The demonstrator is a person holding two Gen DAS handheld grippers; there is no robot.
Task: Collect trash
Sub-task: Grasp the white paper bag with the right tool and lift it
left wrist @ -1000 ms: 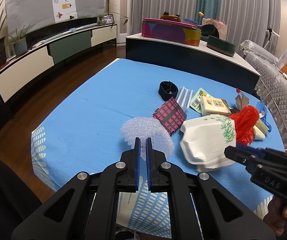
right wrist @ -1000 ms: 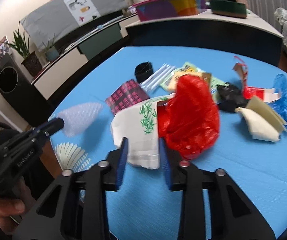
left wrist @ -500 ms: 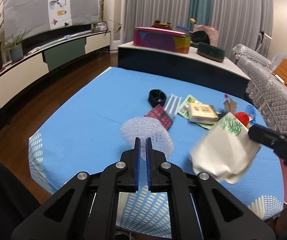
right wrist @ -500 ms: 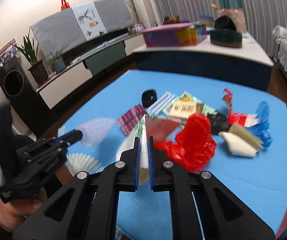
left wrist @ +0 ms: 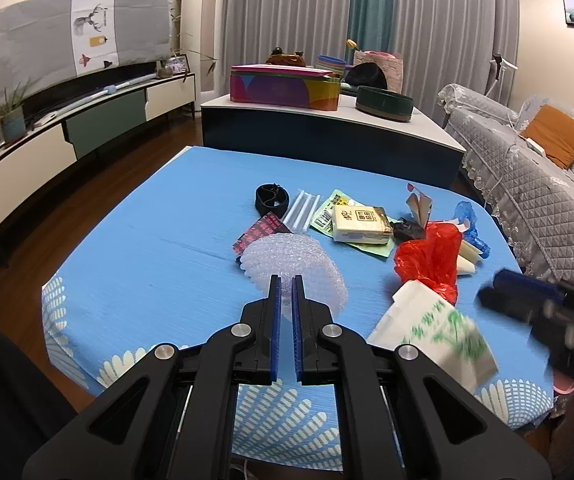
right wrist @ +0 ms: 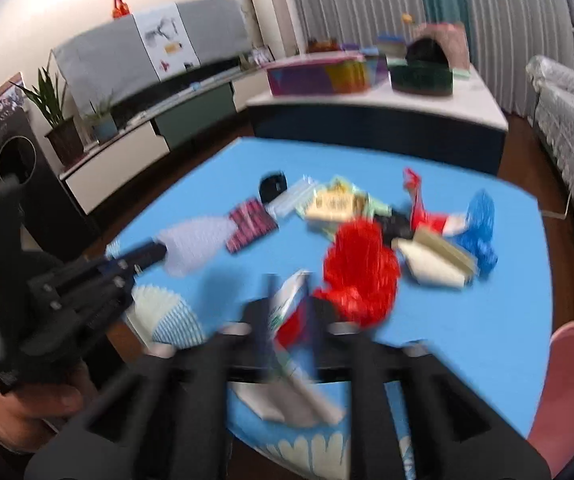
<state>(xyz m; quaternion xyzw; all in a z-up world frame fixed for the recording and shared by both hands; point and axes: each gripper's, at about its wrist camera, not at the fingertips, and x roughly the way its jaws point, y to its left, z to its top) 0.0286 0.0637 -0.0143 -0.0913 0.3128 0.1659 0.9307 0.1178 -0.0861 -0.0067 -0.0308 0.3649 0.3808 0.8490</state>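
Note:
My left gripper [left wrist: 285, 284] is shut on a sheet of bubble wrap [left wrist: 295, 264] and holds it over the blue table [left wrist: 159, 248]. The right gripper [right wrist: 287, 300] is blurred; its jaws stand a little apart around a white paper bag with green print [right wrist: 287, 308], which also shows in the left wrist view [left wrist: 435, 336] near the table's front edge. A red plastic bag [left wrist: 431, 260] lies right behind it. Other trash lies on the table: a tissue pack [left wrist: 361, 220], a black band [left wrist: 271, 196], a dark red packet [left wrist: 261, 232], a blue wrapper [left wrist: 469, 224].
A pink bin rim [right wrist: 567, 380] shows at the right beside the table. A low cabinet with boxes [left wrist: 327, 120] stands behind the table, a sofa [left wrist: 535, 184] at the right, a TV unit [left wrist: 59, 132] at the left.
The right gripper closed on the white paper bag, lifted it, then brought it toward the table's front right edge; its jaws now look slightly parted. The left gripper kept hold of the bubble wrap.

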